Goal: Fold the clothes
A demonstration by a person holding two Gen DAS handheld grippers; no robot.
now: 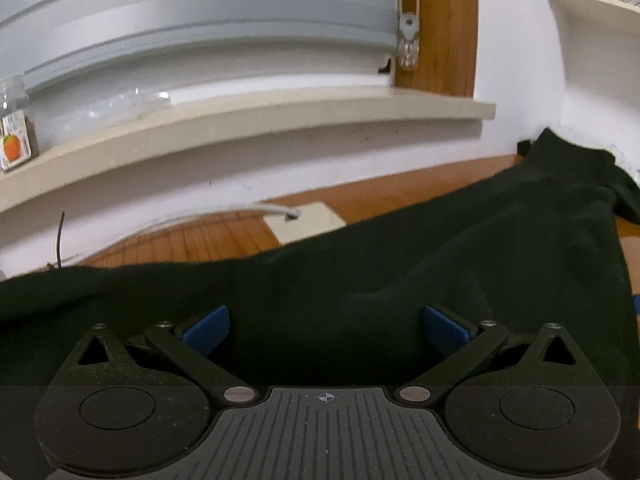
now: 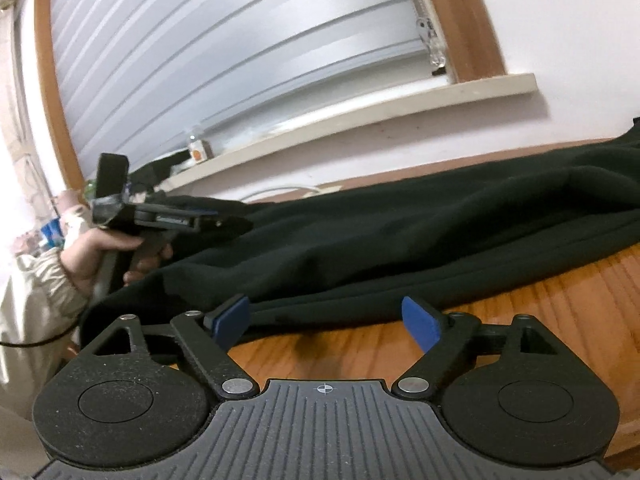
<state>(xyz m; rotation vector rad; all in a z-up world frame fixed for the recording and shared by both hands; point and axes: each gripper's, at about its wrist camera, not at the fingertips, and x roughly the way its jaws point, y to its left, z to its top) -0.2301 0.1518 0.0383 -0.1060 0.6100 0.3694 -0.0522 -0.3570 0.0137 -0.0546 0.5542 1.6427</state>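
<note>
Dark garment (image 1: 400,280) spread on a wooden desk (image 2: 540,312) below a shuttered window's sill (image 1: 240,120).
Its length was laid along the wall; both grippers' jaws were held wide, nothing gripped.

One dark garment (image 1: 400,280) on one wooden table (image 2: 540,320). Two grippers: left gripper (image 1: 326,330), right gripper (image 2: 326,320), each with two blue pads, four in all. One hand (image 2: 100,256) in one pale sleeve (image 2: 32,300), one jar (image 1: 16,124) with an orange label on one windowsill (image 1: 280,116).
</note>
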